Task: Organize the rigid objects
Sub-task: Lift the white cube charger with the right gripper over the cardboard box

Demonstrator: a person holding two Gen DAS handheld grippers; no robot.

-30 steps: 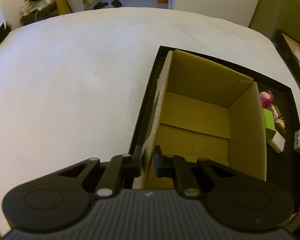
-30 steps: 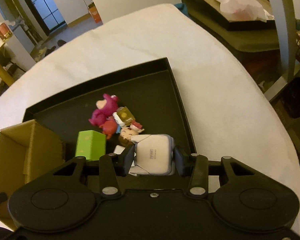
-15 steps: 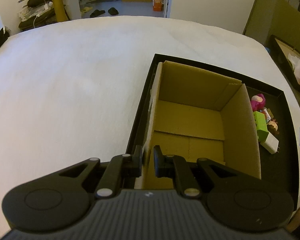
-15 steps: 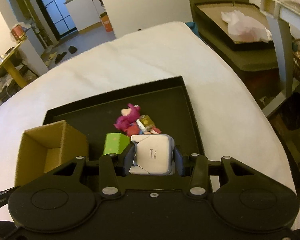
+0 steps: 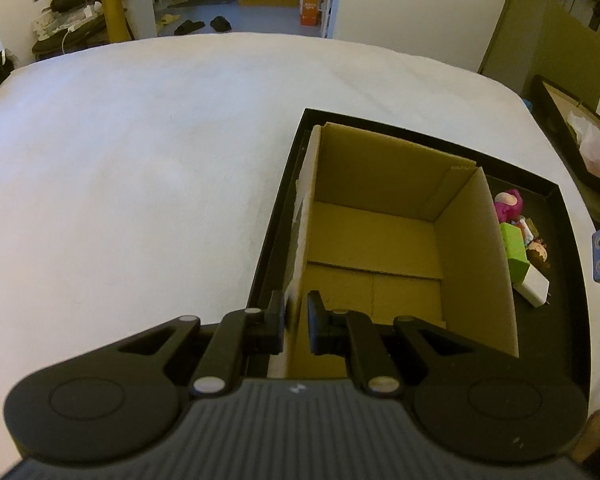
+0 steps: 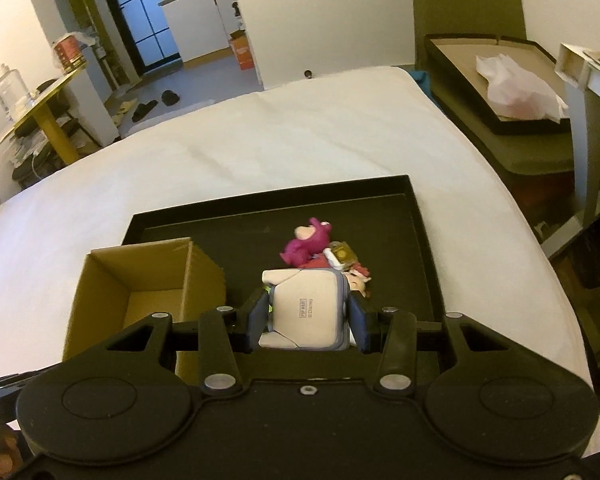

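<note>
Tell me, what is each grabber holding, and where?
The right gripper pinches a white toy box by its two sides. The left gripper clamps the cardboard box by its left wall's rim.

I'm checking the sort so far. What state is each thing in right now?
Cardboard box: open, empty, upright in the tray.
Black tray: holds the box and a toy pile.
White figure: clamped, lifted.
Right gripper: shut on the figure.
Left gripper: shut on the box wall.
</note>
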